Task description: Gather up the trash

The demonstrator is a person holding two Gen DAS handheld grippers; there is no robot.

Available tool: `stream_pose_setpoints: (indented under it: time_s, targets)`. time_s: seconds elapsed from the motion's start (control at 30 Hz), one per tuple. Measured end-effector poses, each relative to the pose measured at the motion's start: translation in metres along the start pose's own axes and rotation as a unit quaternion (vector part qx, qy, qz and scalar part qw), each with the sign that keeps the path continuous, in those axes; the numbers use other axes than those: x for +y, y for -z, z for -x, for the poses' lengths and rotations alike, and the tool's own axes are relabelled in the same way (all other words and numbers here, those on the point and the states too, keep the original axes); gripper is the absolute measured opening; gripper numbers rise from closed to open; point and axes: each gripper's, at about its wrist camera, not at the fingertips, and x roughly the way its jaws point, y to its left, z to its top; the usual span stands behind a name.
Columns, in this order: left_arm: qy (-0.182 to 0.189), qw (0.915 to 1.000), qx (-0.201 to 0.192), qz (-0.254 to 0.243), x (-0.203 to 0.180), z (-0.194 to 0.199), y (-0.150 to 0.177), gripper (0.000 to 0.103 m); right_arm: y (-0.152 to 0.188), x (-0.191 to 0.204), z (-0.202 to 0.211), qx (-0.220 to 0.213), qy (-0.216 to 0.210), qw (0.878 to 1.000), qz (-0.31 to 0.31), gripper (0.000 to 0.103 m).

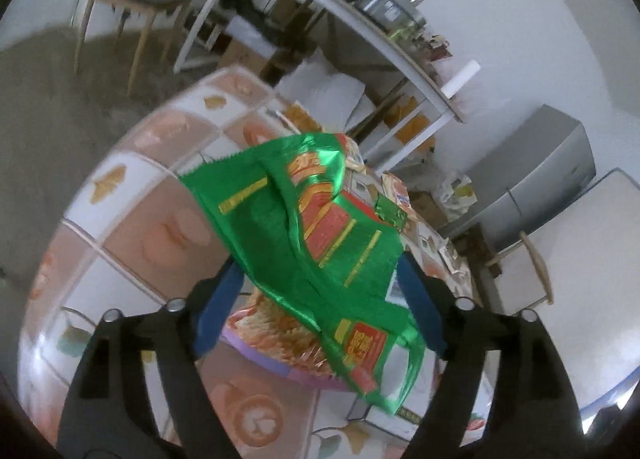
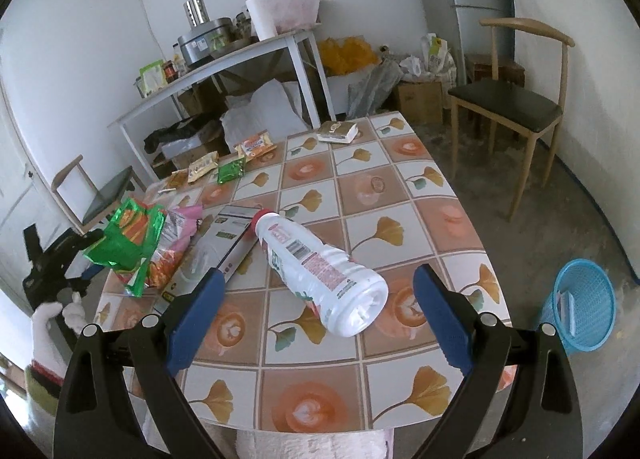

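Blue-padded fingers of our left gripper (image 1: 320, 291) stood wide, a crinkled green foil snack wrapper (image 1: 320, 235) draped between them above the tiled table (image 1: 132, 195); we could not tell if it was actually pinched. From the right wrist, our right gripper (image 2: 316, 315) gaped wide and empty before a toppled white plastic bottle (image 2: 320, 271). Only a scrap or two seemed to lie in the blue mesh wastebasket (image 2: 580, 303) on the floor, and several wrappers remained, so we judged most of the collecting was left.

Both the left gripper (image 1: 320, 291) and the right gripper (image 2: 316, 315) are black angular frames with blue padded jaws and silver round screw heads. The person's left hand (image 2: 52, 319) wears a white knitted glove with a red-and-green cuff
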Motion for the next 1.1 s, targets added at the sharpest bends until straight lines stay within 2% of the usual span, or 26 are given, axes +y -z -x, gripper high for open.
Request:
stream_pose_setpoints:
  time_s: [0.13,0.2,0.3,0.37,0.4,0.47,0.57,0.6,0.73,0.8,0.9,1.1]
  targets:
    - [-0.026,0.9974,-0.055,-0.039,-0.005,0.033,0.007,0.080,-0.005,0.006,-0.004,-0.002,-0.008,1.000,0.007,0.092]
    - [-0.035,0.9928,-0.087,-0.075,-0.009,0.053,0.010,0.080,-0.006,0.012,-0.008,0.000,-0.014,1.000,0.015,0.092]
    - [0.000,0.9858,-0.102,-0.133,-0.018,0.080,0.022,0.080,-0.010,0.021,-0.017,0.010,-0.023,0.999,0.027,0.092]
    - [0.040,0.9840,-0.088,-0.150,-0.021,0.087,0.033,0.080,-0.012,0.029,-0.023,0.018,-0.035,0.999,0.033,0.092]
    - [0.067,0.9826,-0.071,-0.158,-0.023,0.090,0.042,0.080,-0.013,0.034,-0.027,0.024,-0.049,0.998,0.034,0.092]
    - [0.097,0.9788,-0.029,-0.178,-0.028,0.086,0.059,0.080,-0.014,0.044,-0.033,0.034,-0.073,0.996,0.035,0.092]
    - [0.106,0.9646,0.051,-0.236,-0.045,0.062,0.099,0.080,-0.014,0.062,-0.044,0.045,-0.092,0.994,0.039,0.092]
    - [0.104,0.9619,0.062,-0.245,-0.047,0.056,0.107,0.080,-0.014,0.068,-0.047,0.047,-0.094,0.994,0.041,0.092]
    - [0.098,0.9608,0.078,-0.247,-0.053,0.032,0.120,0.080,-0.008,0.083,-0.058,0.066,-0.131,0.988,0.035,0.091]
    - [0.097,0.9623,0.076,-0.243,-0.053,0.023,0.119,0.080,-0.002,0.091,-0.072,0.096,-0.158,0.982,0.024,0.087]
    - [0.102,0.9627,0.083,-0.237,-0.051,0.013,0.117,0.080,0.009,0.100,-0.093,0.130,-0.177,0.976,0.011,0.079]
    - [0.137,0.9634,0.116,-0.199,-0.039,-0.007,0.116,0.080,0.025,0.107,-0.138,0.194,-0.199,0.960,-0.036,0.066]
